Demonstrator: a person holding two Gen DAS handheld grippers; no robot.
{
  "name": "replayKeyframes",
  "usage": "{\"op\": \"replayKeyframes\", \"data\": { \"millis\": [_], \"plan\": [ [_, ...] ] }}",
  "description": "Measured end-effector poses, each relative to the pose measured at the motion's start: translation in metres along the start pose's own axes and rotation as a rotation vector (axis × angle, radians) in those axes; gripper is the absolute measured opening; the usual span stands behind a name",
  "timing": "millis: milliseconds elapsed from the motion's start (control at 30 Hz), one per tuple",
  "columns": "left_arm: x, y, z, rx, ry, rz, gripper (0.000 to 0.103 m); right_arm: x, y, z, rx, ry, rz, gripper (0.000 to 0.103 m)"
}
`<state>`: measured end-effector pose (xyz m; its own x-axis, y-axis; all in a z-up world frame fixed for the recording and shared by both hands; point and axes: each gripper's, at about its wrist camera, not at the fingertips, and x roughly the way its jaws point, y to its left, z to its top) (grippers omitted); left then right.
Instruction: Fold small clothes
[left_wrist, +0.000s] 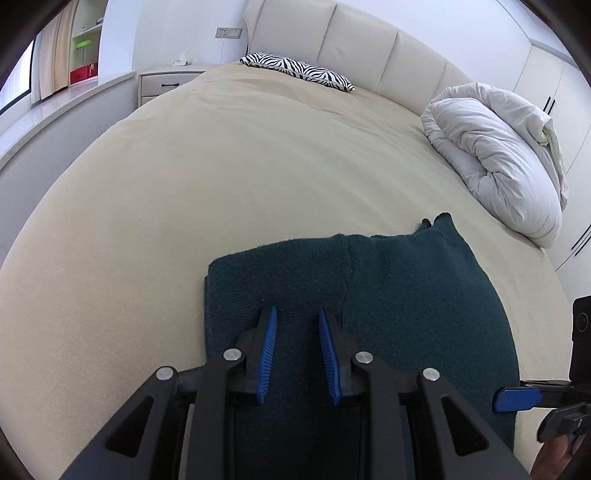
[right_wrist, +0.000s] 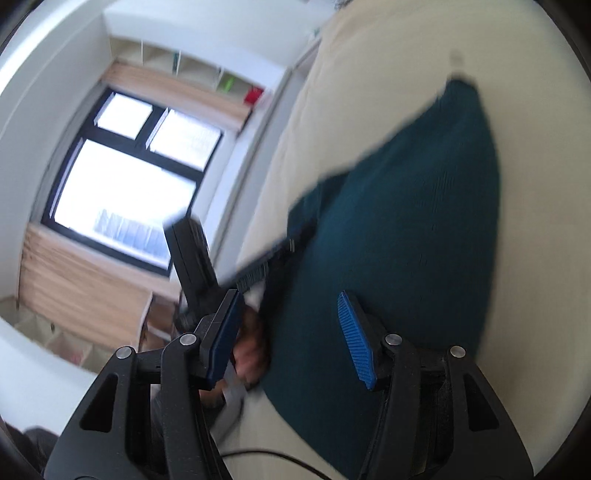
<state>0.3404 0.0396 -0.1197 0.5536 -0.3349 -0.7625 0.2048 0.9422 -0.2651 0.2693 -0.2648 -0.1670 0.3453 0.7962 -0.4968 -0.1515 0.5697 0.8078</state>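
With both the left gripper (left_wrist: 297, 314) and right gripper (right_wrist: 290, 299) gaping empty over the green sweater (left_wrist: 406, 295) at lower frame, a shallow pinch could drag its fold crooked.

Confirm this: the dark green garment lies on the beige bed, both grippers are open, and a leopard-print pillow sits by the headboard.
One detail is wrong: the pillow is zebra-striped, not leopard-print, as the left wrist view shows. The dark green garment does lie on the beige bed, with left gripper and right gripper open.
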Motion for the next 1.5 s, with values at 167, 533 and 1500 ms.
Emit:
{"op": "replayKeyframes", "data": {
  "millis": [167, 533, 1500],
  "plan": [
    [0.0, -0.001, -0.001, 0.001, -0.003, 0.001, 0.027, -0.018, -0.017, -0.013, 0.014, -0.054, 0.04, 0.051],
    [-0.071, 0.033, -0.012, -0.141, -0.086, -0.014, 0.045, -0.088, -0.064, -0.015, 0.128, -0.193, -0.108, 0.071],
    [-0.011, 0.089, -0.034, -0.501, 0.269, -0.408, 0.043, -0.03, -0.093, -0.016, 0.229, -0.034, 0.02, 0.073]
  ]
}}
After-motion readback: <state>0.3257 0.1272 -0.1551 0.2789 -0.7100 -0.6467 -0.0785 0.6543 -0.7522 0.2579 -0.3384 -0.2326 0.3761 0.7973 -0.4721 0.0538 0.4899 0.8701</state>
